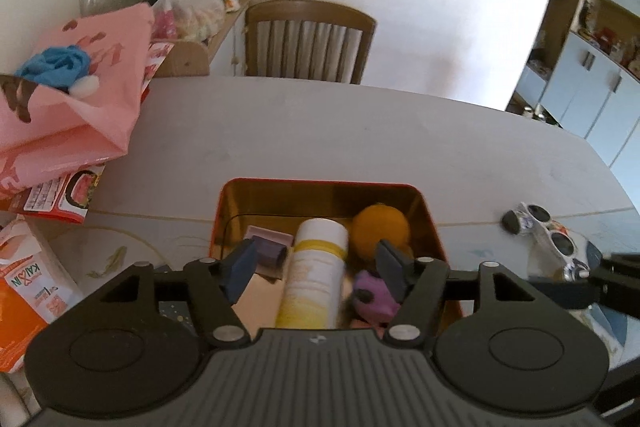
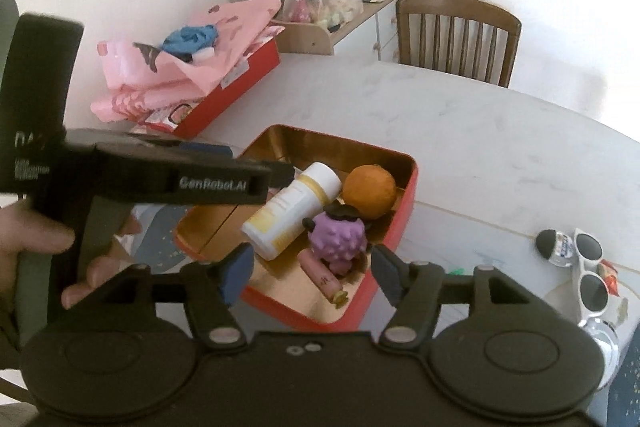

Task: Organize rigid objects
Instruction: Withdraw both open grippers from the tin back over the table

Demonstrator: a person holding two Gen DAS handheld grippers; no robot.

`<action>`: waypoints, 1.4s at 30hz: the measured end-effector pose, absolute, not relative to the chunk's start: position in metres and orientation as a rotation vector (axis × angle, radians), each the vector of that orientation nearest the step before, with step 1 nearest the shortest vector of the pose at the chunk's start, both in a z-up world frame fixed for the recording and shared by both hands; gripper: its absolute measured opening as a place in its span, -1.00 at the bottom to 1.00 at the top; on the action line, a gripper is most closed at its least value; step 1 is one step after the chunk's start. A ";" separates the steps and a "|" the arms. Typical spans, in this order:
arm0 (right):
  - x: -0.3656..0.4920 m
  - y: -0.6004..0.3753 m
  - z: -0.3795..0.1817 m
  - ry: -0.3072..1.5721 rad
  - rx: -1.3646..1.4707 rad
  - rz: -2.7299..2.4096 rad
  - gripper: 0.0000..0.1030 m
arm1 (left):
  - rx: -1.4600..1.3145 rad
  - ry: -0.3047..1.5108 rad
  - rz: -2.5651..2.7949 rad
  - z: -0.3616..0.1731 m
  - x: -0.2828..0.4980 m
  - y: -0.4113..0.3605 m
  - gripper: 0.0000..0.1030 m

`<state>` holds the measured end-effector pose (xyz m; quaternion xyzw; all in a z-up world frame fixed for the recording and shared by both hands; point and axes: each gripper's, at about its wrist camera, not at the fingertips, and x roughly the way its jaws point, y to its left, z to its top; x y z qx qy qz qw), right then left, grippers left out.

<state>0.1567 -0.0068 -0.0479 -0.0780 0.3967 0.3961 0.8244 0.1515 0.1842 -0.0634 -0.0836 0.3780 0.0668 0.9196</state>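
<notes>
Tin (image 1: 324,189) sits on pale table (image 1: 320,131); wooden chair (image 1: 308,39) behind.

On the bench (image 2: 460,115) a tin (image 2: 404,211) holds a bottle (image 2: 288,211) lying beside a ball (image 2: 370,191), with a knobbly toy (image 2: 340,235) in front of them; sunglasses (image 2: 590,275) lie toward the right edge, a chair (image 2: 456,35) behind the far edge

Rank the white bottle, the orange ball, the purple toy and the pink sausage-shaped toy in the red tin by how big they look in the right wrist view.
1. white bottle
2. orange ball and purple toy: look alike, unranked
3. pink sausage-shaped toy
</notes>
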 end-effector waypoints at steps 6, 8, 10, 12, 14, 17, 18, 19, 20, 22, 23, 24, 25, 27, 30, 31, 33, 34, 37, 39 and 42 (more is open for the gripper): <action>0.150 -0.031 -0.039 0.818 -0.138 0.811 0.54 | -0.147 0.768 0.110 -0.056 0.141 0.163 0.27; 0.149 -0.041 -0.037 0.813 -0.130 0.800 0.60 | -0.147 0.762 0.101 -0.054 0.137 0.157 0.36; 0.148 -0.051 -0.036 0.814 -0.120 0.790 0.66 | -0.144 0.746 0.096 -0.051 0.132 0.149 0.42; 0.147 -0.065 -0.035 0.814 -0.100 0.778 0.73 | -0.140 0.738 0.080 -0.047 0.130 0.141 0.42; 0.148 -0.077 -0.033 0.814 -0.086 0.770 0.83 | -0.135 0.731 0.069 -0.045 0.127 0.133 0.44; 0.148 -0.096 -0.031 0.805 -0.069 0.751 0.93 | -0.138 0.720 0.058 -0.041 0.123 0.121 0.55; 0.148 -0.104 -0.031 0.804 -0.062 0.747 0.94 | -0.140 0.718 0.053 -0.040 0.122 0.116 0.57; 0.148 -0.111 -0.031 0.803 -0.056 0.743 0.98 | -0.140 0.717 0.051 -0.039 0.121 0.112 0.58; 0.149 -0.119 -0.031 0.802 -0.047 0.736 0.99 | -0.139 0.718 0.051 -0.039 0.121 0.107 0.59; 0.152 -0.134 -0.031 0.803 -0.031 0.730 0.99 | -0.134 0.718 0.047 -0.039 0.120 0.096 0.59; 0.154 -0.141 -0.031 0.805 -0.023 0.726 0.99 | -0.133 0.718 0.045 -0.038 0.119 0.092 0.59; 0.156 -0.149 -0.031 0.804 -0.017 0.719 0.99 | -0.131 0.718 0.043 -0.038 0.119 0.086 0.59; 0.157 -0.157 -0.031 0.802 -0.013 0.709 0.99 | -0.131 0.718 0.042 -0.038 0.119 0.081 0.60; 0.162 -0.174 -0.032 0.801 -0.004 0.688 0.99 | -0.134 0.718 0.032 -0.038 0.119 0.071 0.60; 0.170 -0.197 -0.035 0.809 -0.003 0.651 0.99 | -0.128 0.724 0.020 -0.039 0.120 0.055 0.60; 0.173 -0.205 -0.037 0.812 -0.001 0.640 0.99 | -0.124 0.727 0.013 -0.040 0.120 0.049 0.60; 0.178 -0.219 -0.040 0.819 0.006 0.621 0.99 | -0.112 0.731 0.004 -0.043 0.120 0.035 0.60; 0.181 -0.225 -0.042 0.825 0.008 0.615 0.99 | -0.106 0.733 -0.001 -0.045 0.120 0.029 0.60; 0.188 -0.239 -0.048 0.833 0.002 0.600 0.99 | -0.094 0.752 -0.028 -0.053 0.122 0.010 0.60; 0.193 -0.245 -0.052 0.842 -0.003 0.597 0.99 | -0.091 0.771 -0.046 -0.059 0.122 -0.004 0.60; 0.199 -0.251 -0.059 0.853 -0.017 0.599 0.99 | -0.086 0.798 -0.068 -0.070 0.125 -0.023 0.60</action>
